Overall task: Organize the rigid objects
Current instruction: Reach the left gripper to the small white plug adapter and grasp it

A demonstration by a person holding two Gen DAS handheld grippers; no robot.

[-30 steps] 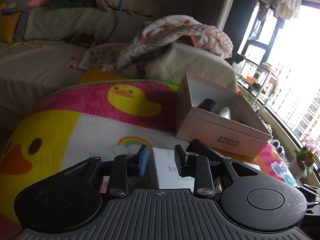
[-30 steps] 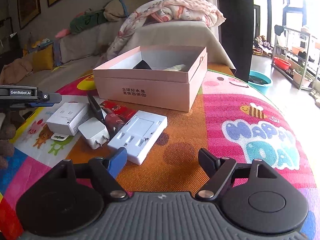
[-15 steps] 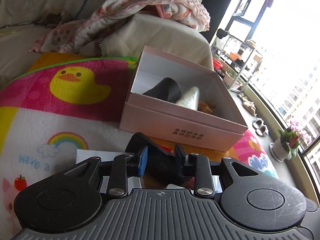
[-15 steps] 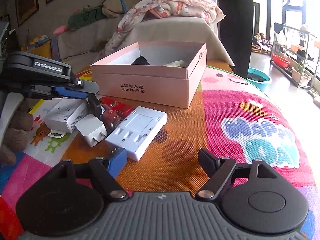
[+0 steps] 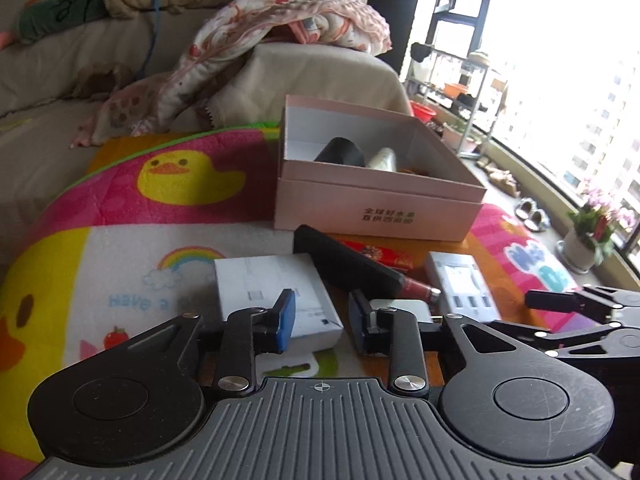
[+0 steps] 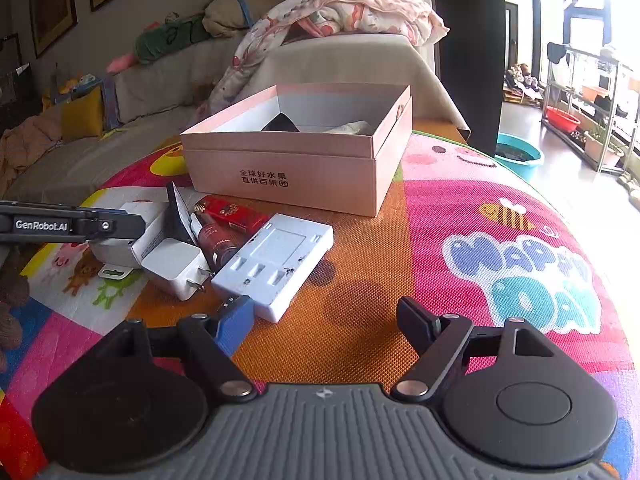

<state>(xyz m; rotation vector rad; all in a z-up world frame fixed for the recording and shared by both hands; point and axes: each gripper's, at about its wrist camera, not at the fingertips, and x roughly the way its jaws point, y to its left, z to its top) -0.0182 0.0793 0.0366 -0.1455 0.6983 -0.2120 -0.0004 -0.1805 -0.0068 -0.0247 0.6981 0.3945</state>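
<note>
An open pink box (image 5: pixel 380 204) (image 6: pixel 296 168) stands on the colourful mat and holds a black object (image 5: pixel 340 152) and a pale tube (image 5: pixel 382 159). In front of it lie a white box (image 5: pixel 272 292) (image 6: pixel 120 240), a black flat case (image 5: pixel 344 264), a red packet (image 6: pixel 232 212), a dark red bottle (image 6: pixel 214 238), a white plug charger (image 6: pixel 174 262) and a white flat charger (image 6: pixel 276 260) (image 5: pixel 460 284). My left gripper (image 5: pixel 322 320) is open and empty, just above the white box. My right gripper (image 6: pixel 326 320) is wide open and empty, near the flat charger.
A sofa with blankets (image 5: pixel 280 28) stands behind the mat. Shelves (image 6: pixel 588 92), a teal basin (image 6: pixel 518 156) and a potted plant (image 5: pixel 588 232) are on the right by the window. The left gripper also shows at the left of the right wrist view (image 6: pixel 72 224).
My left gripper pulled back and down from over the black case and opened a little wider. The black case lies on the pile. My right gripper barely moved.
</note>
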